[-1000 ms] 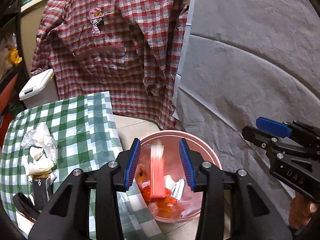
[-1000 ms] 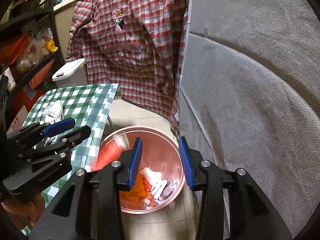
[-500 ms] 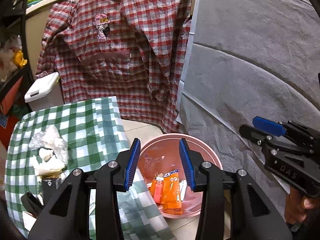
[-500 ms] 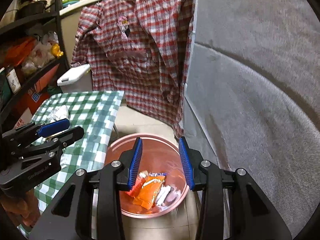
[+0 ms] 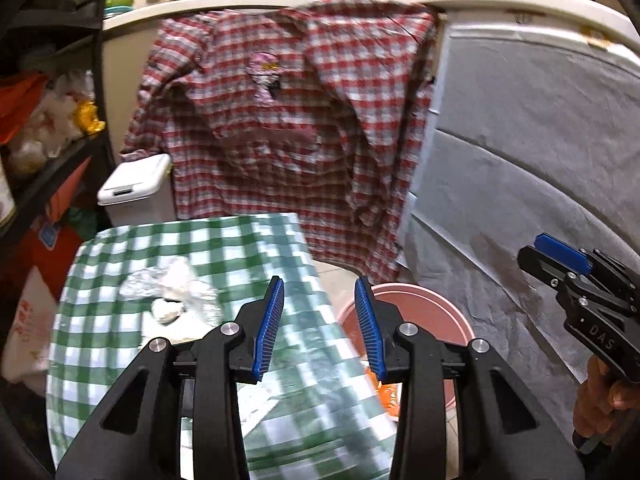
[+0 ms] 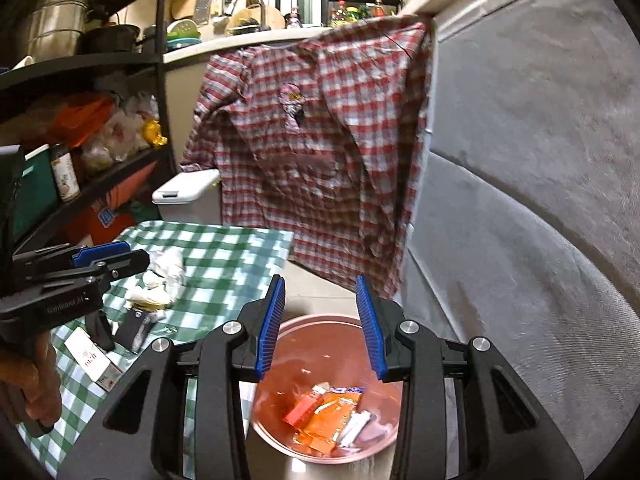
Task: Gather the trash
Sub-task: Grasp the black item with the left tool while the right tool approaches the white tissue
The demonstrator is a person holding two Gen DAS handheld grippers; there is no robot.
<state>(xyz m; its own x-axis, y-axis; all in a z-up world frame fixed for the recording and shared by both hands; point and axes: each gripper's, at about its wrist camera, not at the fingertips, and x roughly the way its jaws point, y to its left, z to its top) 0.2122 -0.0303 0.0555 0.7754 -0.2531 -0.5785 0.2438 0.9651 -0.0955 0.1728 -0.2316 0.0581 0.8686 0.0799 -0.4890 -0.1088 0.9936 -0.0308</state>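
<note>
Right wrist view, lower left of frame: my left gripper hangs over the counter with its green checked cloth; in its own view its jaws are drawing closer with nothing between them, only blurred cloth behind. Just right of it in the same frame lies the trash still to collect. The crumpled white wad of tissue and thin plastic looks feather-light and soft; I judge it will squash and may shed pieces, so I would pinch deep into the thickest bunch rather than a loose corner. Below it, the black packet lies flat on the cloth, probably slick film; best taken by a raised edge or end, since a top-down pinch on a flat sheet likely skids. Toward the lower left, the small white carton seems stiff and light; across its narrow sides should hold well. Centre of frame: my right gripper, jaws apart and empty, sits above the pink bin on the floor beside the counter. Inside the bin, lower centre, are orange wrappers and a white wrapper, already collected. Right of frame: grey fabric, nothing to gather there.
</note>
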